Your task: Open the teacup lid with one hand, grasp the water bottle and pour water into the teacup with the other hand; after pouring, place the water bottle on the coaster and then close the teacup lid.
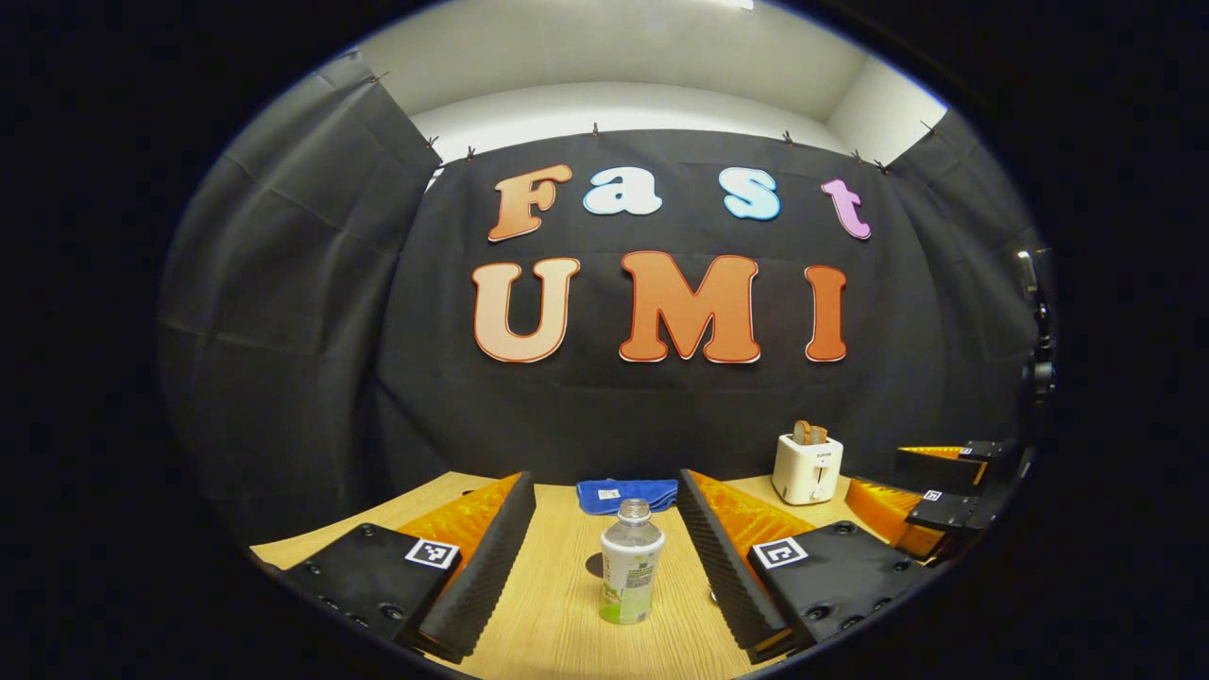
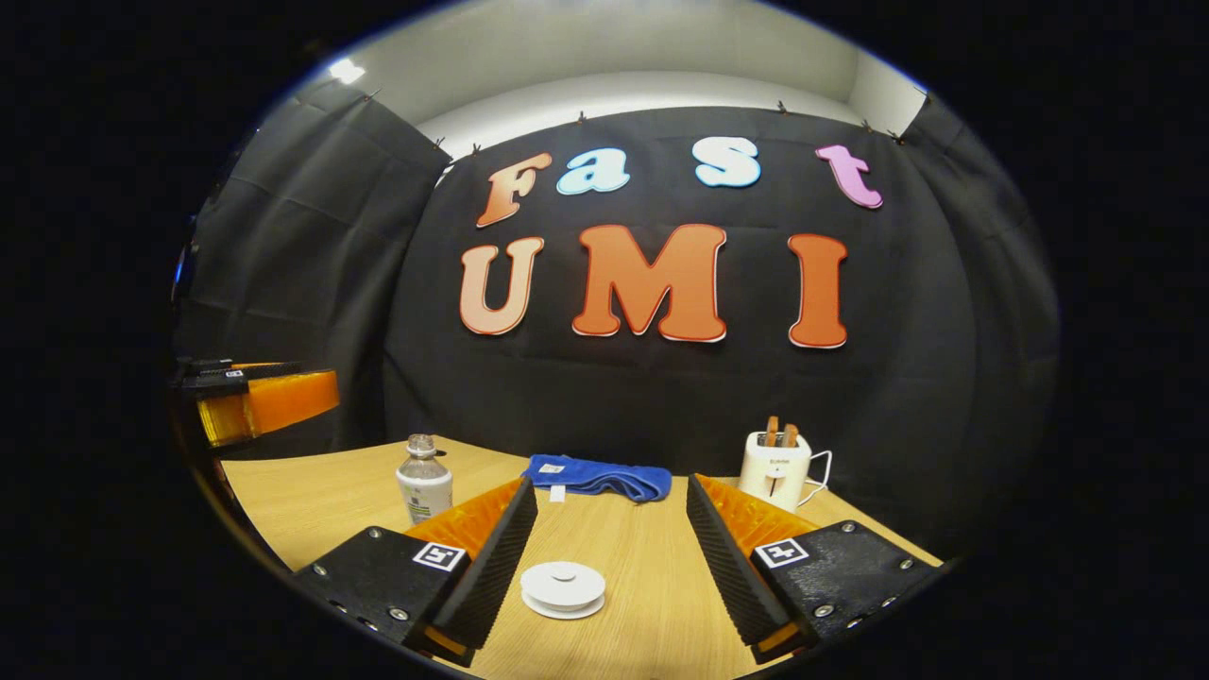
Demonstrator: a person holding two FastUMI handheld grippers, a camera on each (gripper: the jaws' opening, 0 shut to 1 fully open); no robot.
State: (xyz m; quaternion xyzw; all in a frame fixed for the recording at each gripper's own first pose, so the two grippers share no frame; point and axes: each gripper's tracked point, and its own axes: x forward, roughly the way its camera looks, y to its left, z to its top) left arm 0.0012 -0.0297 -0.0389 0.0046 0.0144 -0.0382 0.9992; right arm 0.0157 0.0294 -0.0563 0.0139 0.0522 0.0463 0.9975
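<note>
A clear water bottle (image 1: 631, 567) with a green label and no cap stands on the wooden table, between the open fingers of my left gripper (image 1: 604, 484), with a gap on each side. The edge of a dark coaster (image 1: 592, 565) peeks out behind its left side. A white teacup with its lid on (image 2: 563, 587) sits low between the open fingers of my right gripper (image 2: 611, 484), untouched. From the right gripper view the bottle (image 2: 424, 482) stands farther left, and the left gripper (image 2: 283, 382) hovers at the left edge.
A folded blue cloth (image 1: 626, 494) (image 2: 598, 475) lies at the back of the table (image 2: 331, 491). A white toaster (image 1: 808, 465) (image 2: 776, 467) with toast in it stands back right. The right gripper (image 1: 897, 482) shows at the right of the left gripper view.
</note>
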